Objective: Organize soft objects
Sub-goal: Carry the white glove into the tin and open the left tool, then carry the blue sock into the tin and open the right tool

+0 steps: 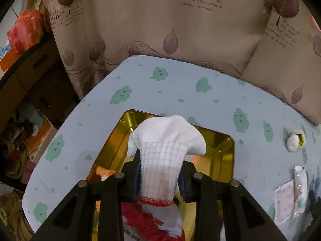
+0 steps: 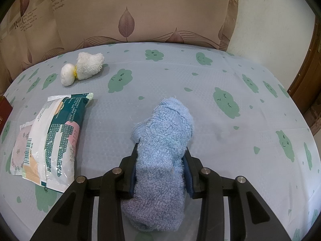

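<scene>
My left gripper is shut on a white knitted sock with a red trim. It hangs above the open gold tin, whose inside shows an orange item at the lower left. The sock's toe droops forward over the tin. In the right wrist view, my right gripper is shut on a rolled light blue towel just above the tablecloth. A white fluffy toy lies at the far left. It shows small in the left wrist view as the white toy.
A green and white tissue pack and a pink packet lie at the left of the right wrist view. A dark red box edge sits beyond them. Leaf-print curtains hang behind the table. Clutter and boxes fill the floor left.
</scene>
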### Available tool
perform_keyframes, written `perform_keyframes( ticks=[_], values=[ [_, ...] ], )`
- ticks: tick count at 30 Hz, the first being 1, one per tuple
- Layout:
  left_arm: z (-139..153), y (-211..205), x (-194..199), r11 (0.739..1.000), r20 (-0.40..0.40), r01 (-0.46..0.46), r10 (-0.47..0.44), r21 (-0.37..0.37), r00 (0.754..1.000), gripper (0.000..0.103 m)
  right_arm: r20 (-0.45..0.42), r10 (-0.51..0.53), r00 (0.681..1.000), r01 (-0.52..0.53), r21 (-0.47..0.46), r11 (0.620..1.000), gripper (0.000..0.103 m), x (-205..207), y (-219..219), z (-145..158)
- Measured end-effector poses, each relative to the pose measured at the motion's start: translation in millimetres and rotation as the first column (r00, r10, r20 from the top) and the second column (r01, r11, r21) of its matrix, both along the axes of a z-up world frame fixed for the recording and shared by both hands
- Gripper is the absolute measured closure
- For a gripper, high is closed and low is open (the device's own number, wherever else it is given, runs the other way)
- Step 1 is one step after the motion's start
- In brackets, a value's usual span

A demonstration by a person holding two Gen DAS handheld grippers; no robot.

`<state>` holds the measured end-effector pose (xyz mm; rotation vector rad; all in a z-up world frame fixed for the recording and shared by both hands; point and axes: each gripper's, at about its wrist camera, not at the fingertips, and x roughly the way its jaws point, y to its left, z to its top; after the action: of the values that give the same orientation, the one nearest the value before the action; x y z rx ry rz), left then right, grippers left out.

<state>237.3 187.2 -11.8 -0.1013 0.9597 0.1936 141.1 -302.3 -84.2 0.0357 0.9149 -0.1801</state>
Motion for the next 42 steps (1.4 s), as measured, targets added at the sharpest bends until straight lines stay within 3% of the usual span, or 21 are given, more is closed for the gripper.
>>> perform_keyframes(
  ticks=[7,19,30,42],
  values=[
    [-12.5,10.4,5.8,0.999,-0.03,-0.046,0.046,0.006,0.999,0.069,0.0,0.0,1.0,0.0,-0.001,1.0,0.067,0.1,-0.1,-0.2],
    [-8.7,15.9,-1.8,0.999,-0.022,-0.03,0.029,-0.04,0.999,0.049,0.0,0.0,1.0,0.0,-0.002,1.0,0.067,0.3,0.4,-0.2],
    [14.9,16.6,-26.5,0.998,0.021,-0.011,0.013,-0.054,1.0,0.048,0.0,0.001,1.0,-0.001,-0.003,1.0,0.067,0.4,0.2,0.2],
    [19.1,0.1,-88.3,0.995,0.064,0.063,-0.068,0.073,0.996,0.048,0.0,-0.007,1.0,0.007,0.003,1.0,0.065,-0.5,-4.0,0.7]
  ],
)
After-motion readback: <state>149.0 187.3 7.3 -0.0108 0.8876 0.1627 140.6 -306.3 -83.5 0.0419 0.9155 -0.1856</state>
